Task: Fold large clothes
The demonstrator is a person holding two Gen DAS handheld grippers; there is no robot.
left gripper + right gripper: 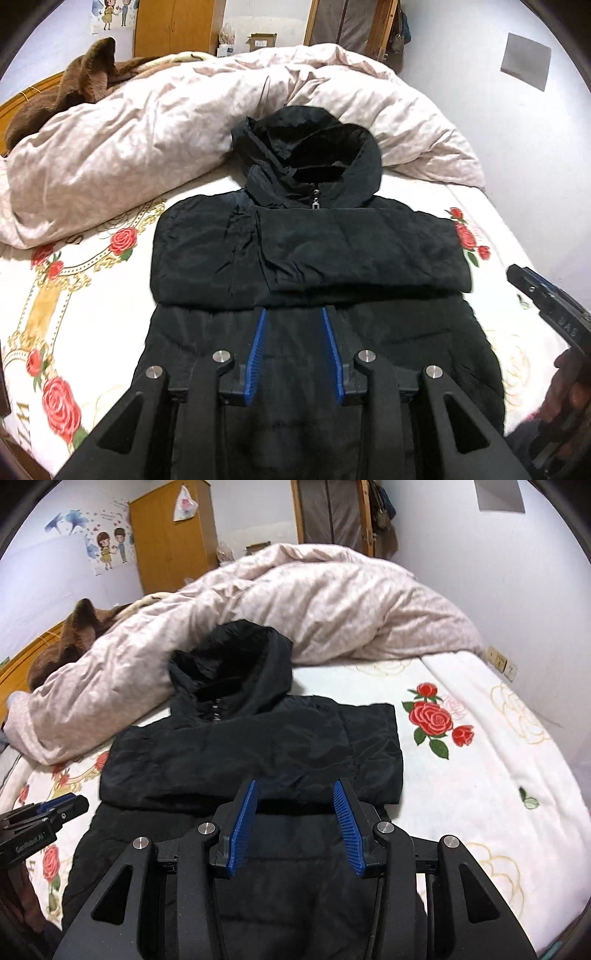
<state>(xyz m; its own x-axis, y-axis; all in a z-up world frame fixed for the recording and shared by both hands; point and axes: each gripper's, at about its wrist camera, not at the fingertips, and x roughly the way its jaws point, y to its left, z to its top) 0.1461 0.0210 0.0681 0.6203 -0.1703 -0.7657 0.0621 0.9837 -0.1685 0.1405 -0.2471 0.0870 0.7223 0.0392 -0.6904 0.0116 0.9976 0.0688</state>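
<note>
**Black hooded jacket lies on the bed with sleeves folded across, both claws empty above its hem**

Writing that can be read: "GenRobot.AI" on the body of the left claw [61,806] where it enters the right wrist view at the left edge, and the letters "DAS" on the side of the right claw [524,280] where it shows at the right edge of the left wrist view. Large gold letters on the bedsheet [85,295] are cut off and not legible.

The black hooded jacket [310,254] lies flat on the rose-printed bedsheet, front up, its long axis running from near to far. The hood [314,162] points to the far end and touches the rumpled pale pink duvet [147,129]; the hem is at the near edge. Both sleeves are folded across the chest, forming a band from left to right. The zipper pull [316,201] sits just below the hood opening.

Both claws hover over the near half of the jacket, tilted down and pointing toward the hood. Each has its blue pads [242,827] spread apart with nothing between them, the right one somewhat wider. A hand [569,398] grips the right tool at the near right.

A brown furry blanket [62,96] lies at the far left, beyond the duvet.
</note>
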